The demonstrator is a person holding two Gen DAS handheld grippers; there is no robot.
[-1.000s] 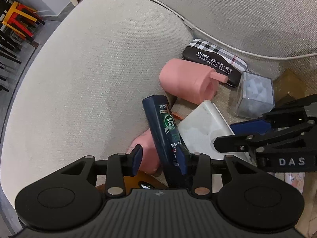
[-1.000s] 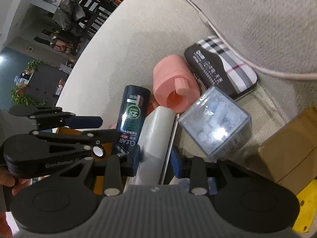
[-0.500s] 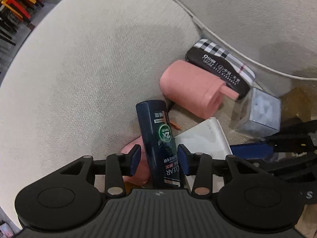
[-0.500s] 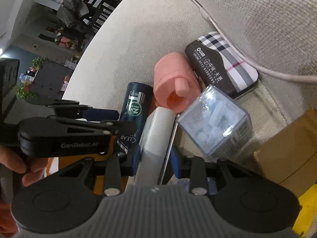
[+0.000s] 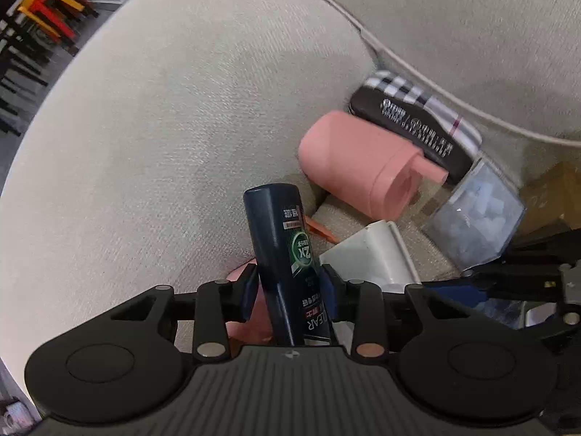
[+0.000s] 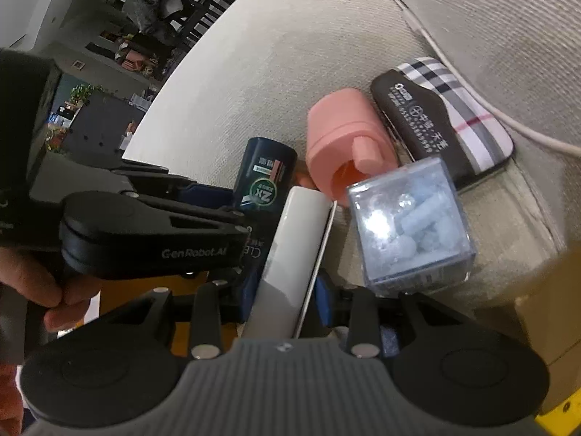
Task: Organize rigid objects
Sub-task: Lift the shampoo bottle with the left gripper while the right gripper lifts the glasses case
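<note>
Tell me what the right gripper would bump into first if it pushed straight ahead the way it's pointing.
Probably the pink cup: the white box clamped in the right gripper leads, its far end just short of the cup's mouth. The clear cube sits just right of that line. Depth is uncertain.

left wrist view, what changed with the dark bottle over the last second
The left gripper has slid down around the dark blue bottle, and its fingers are closing on it. The right gripper stays shut on the white box. The pink cup, clear box and plaid case have not moved.
</note>
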